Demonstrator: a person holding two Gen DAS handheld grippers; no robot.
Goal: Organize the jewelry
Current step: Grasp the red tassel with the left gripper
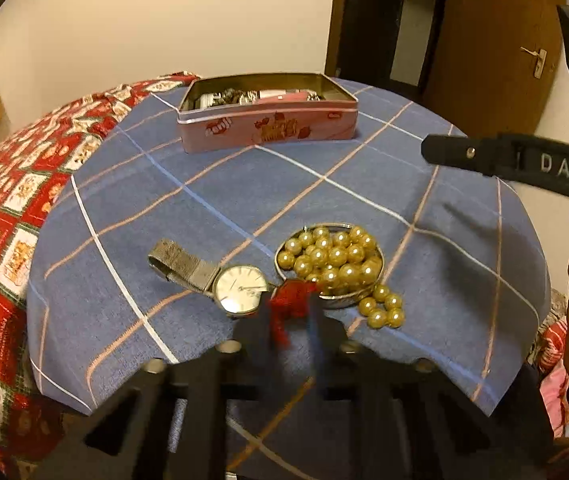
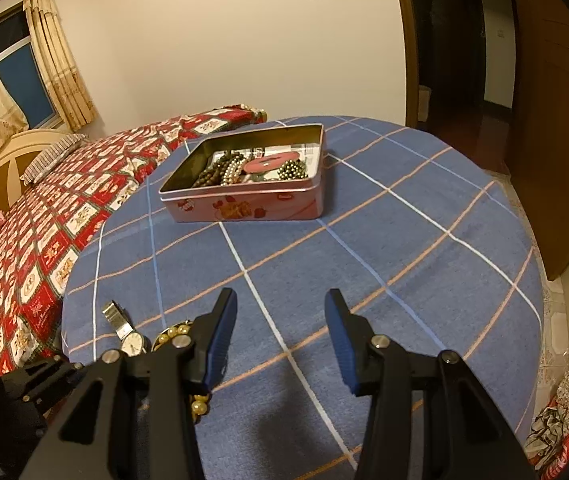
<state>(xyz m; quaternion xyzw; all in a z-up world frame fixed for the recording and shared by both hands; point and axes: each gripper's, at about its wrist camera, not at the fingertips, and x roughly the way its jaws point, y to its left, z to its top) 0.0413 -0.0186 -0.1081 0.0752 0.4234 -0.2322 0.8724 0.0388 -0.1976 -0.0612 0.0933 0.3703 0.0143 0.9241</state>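
Note:
My left gripper (image 1: 290, 304) is shut on a red tassel cord (image 1: 290, 304), just in front of a silver bangle ring filled with gold pearl beads (image 1: 334, 258). A few beads (image 1: 382, 308) trail onto the cloth. A silver mesh-band watch (image 1: 212, 280) lies left of the beads; it also shows in the right wrist view (image 2: 126, 332). A pink tin box (image 1: 268, 120) with jewelry stands open at the far side, also in the right wrist view (image 2: 244, 176). My right gripper (image 2: 280, 312) is open and empty above the blue checked cloth (image 2: 364, 240).
The right gripper's finger (image 1: 504, 156) reaches in from the right of the left wrist view. A bed with a red patterned cover (image 2: 64, 216) lies to the left. A wooden door (image 2: 556, 120) and a floor with bundles (image 2: 564, 420) are on the right.

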